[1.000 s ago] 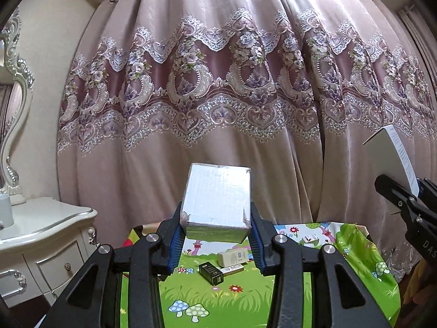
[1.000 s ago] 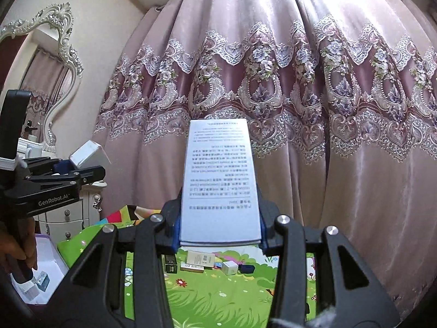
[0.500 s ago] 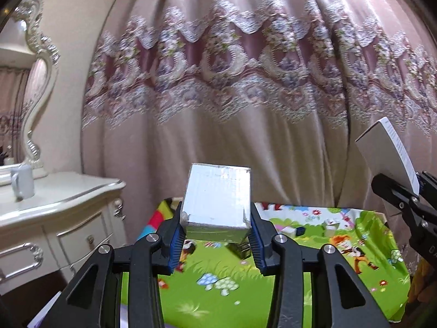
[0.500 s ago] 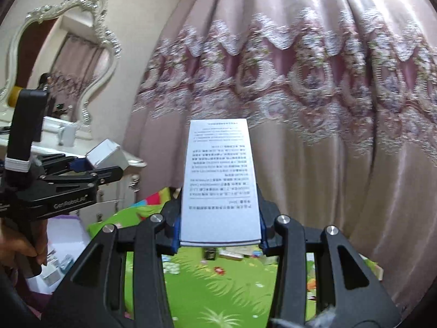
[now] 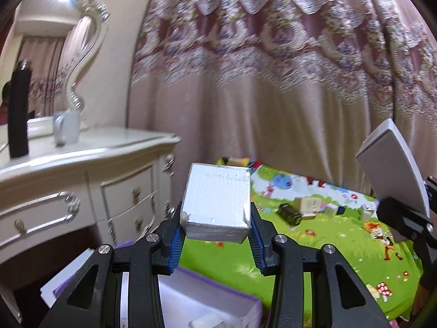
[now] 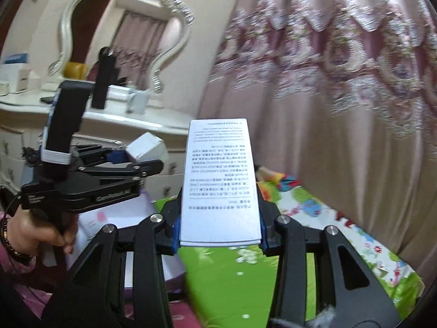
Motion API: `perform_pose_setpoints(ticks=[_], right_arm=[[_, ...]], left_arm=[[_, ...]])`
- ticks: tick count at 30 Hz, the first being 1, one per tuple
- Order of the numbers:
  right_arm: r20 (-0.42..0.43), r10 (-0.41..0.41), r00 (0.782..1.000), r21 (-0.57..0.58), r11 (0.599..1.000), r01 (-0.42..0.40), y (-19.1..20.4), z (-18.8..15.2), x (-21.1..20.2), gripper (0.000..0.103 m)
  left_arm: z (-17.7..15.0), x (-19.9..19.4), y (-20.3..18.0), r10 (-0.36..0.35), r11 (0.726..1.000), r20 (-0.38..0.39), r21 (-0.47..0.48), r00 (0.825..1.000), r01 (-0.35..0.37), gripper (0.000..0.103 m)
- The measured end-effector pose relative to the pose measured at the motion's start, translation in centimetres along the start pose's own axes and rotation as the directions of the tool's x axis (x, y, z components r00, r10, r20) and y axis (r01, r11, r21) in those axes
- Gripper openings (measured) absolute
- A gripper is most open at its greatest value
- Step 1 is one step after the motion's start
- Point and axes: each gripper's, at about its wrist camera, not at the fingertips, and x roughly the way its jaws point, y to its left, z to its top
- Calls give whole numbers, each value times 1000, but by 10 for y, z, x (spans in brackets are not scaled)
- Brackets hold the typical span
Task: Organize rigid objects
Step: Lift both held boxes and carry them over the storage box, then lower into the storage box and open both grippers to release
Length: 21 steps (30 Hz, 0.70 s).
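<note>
At the far left stands a white dresser (image 5: pixel 82 164) with a mirror (image 6: pixel 120 35), a dark bottle (image 5: pixel 18 112) and a mug (image 5: pixel 67 127) on top. Next to it, the left gripper (image 5: pixel 215 235) is clamped on a silver box (image 5: pixel 218 199), held above an open purple-edged box (image 5: pixel 207 300). Beyond lies a green cartoon mat (image 5: pixel 327 235) with small boxes (image 5: pixel 308 205) scattered near a pink curtain (image 5: pixel 273 82). Furthest right, the right gripper (image 6: pixel 220 235) is clamped on a tall white carton (image 6: pixel 220 183) with printed text.
</note>
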Motion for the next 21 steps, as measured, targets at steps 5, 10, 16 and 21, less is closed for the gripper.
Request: perform_pose_setpoints(ticks=[5,10,16,21], right_arm=[[-75,105,992,-16,994,-106,26,-7,23,45],[-149,188,971,-45,979,-197,51,-12,47,45],[-249,267,931,-57,956,-289,76,-24,75,46],[-332,320,887,-32,936,-350,91,-39,94,46]], left_arm=[[-17,5,32,62,997,-55,-44,997,-64,43],[-33,14,56,102,991,-123,-73,987,-112,43],[-50,28,79,138,982,-204,-101,969,-161,43],[-62,33,96,168,972,-252,-118,953,-202,43]])
